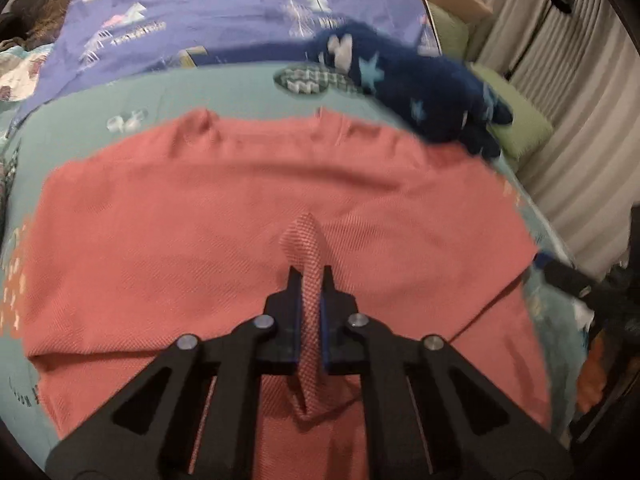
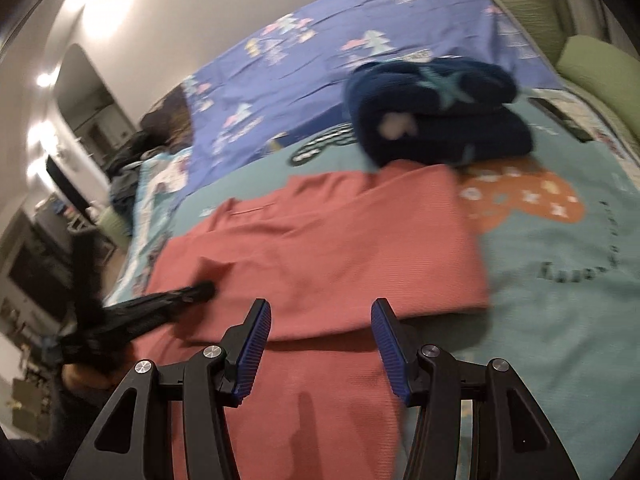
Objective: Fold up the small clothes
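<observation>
I'm working over a bed with a teal printed cover, and a purple patterned sheet spread across its far half. The salmon garment lies flat on the teal cover close in front of me, already doubled over along one side. Just past its far corner sits a folded navy piece with pale stars, touching the salmon edge as far as I can judge through the blur. My left gripper is pinched tight on a raised ridge of the salmon fabric, which stands up between its fingers. My right gripper hangs over the near part of the garment, jaws about half apart, blue pads bare, gripping nothing.
</observation>
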Tool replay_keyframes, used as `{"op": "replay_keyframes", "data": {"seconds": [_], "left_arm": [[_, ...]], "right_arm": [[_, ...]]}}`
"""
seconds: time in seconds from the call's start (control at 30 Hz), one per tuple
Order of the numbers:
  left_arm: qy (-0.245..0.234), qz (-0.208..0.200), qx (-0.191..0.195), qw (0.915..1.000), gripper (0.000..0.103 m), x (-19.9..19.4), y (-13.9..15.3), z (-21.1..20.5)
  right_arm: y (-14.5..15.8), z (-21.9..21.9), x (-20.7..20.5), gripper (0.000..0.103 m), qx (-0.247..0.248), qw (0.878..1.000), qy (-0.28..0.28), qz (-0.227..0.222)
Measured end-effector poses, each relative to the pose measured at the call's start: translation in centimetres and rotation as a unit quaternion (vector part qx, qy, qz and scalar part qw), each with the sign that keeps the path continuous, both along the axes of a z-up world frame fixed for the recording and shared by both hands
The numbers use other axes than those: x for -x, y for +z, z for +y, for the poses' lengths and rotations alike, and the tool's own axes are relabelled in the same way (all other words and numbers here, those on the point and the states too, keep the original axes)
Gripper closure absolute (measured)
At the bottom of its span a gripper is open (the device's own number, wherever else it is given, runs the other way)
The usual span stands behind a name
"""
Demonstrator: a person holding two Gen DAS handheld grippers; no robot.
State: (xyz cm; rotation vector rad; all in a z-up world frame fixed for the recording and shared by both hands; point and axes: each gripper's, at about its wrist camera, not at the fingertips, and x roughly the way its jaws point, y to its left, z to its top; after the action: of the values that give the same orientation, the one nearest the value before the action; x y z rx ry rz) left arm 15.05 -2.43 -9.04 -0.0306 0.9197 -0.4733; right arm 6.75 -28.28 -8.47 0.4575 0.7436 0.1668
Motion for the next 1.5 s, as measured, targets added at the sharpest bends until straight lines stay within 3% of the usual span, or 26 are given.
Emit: {"op": "replay_keyframes", "data": {"seconds": [0.13, 0.27, 0.43, 0.57, 0.7, 0.83, 0.93, 1.1, 1.27, 1.33, 1.37, 1.43, 1.5], "left_arm": [[-0.016, -0.071, 0.015, 0.9972, 0.095, 0.4, 5.4, -0.3], [-0.012, -0.136, 0.007, 0.9906, 0.095, 0.0, 10.8, 0.6], [0.022, -0.172, -0.019, 0.9846, 0.095, -0.8, 13.3, 3.4], [0.061, -0.157, -0.041, 0.9848, 0.095, -1.7, 12.1, 6.7], [0.084, -0.11, -0.046, 0.9893, 0.094, -3.0, 8.7, 9.3], [0.102, -0.079, -0.068, 0.9892, 0.093, -4.0, 5.3, 10.6], [0.121, -0.05, -0.063, 0.9894, 0.092, -4.5, 3.4, 11.9], [0.132, -0.021, -0.048, 0.9899, 0.092, -3.4, 2.1, 13.8], [0.162, -0.021, -0.045, 0.9856, 0.092, -3.2, 2.2, 15.9], [0.179, -0.016, -0.041, 0.9829, 0.087, -3.7, 2.1, 17.0], [0.183, -0.014, -0.038, 0.9822, 0.08, -3.9, 2.1, 17.2], [0.177, -0.007, -0.031, 0.9837, 0.056, -4.0, 1.9, 17.2], [0.156, 0.0, -0.028, 0.9873, 0.05, -4.0, 1.2, 16.5]], "right_arm": [[0.0, -0.6, 0.1, 0.049, 0.065, 0.997, -0.036, 0.02], [-0.4, 0.4, 0.0, 0.045, 0.134, 0.989, -0.035, 0.043], [-1.0, 1.9, -0.6, 0.044, 0.157, 0.986, -0.013, 0.049], [-1.3, 2.6, -1.4, 0.042, 0.161, 0.986, -0.004, 0.05], [-1.8, 3.1, -2.0, 0.042, 0.162, 0.985, 0.006, 0.058], [-1.5, 3.4, -2.3, 0.042, 0.156, 0.986, 0.014, 0.053], [-1.3, 3.0, -2.5, 0.041, 0.144, 0.988, 0.015, 0.052], [-1.0, 2.2, -3.3, 0.039, 0.137, 0.989, 0.003, 0.055], [-1.2, 1.3, -4.9, 0.038, 0.109, 0.992, 0.006, 0.061], [-1.4, 0.8, -5.8, 0.038, 0.094, 0.993, 0.002, 0.069], [-1.5, 0.6, -6.2, 0.038, 0.085, 0.994, 0.001, 0.072], [-1.8, 0.0, -7.1, 0.038, 0.068, 0.995, -0.003, 0.079], [-2.1, -0.3, -7.6, 0.038, 0.063, 0.994, -0.01, 0.086]]}}
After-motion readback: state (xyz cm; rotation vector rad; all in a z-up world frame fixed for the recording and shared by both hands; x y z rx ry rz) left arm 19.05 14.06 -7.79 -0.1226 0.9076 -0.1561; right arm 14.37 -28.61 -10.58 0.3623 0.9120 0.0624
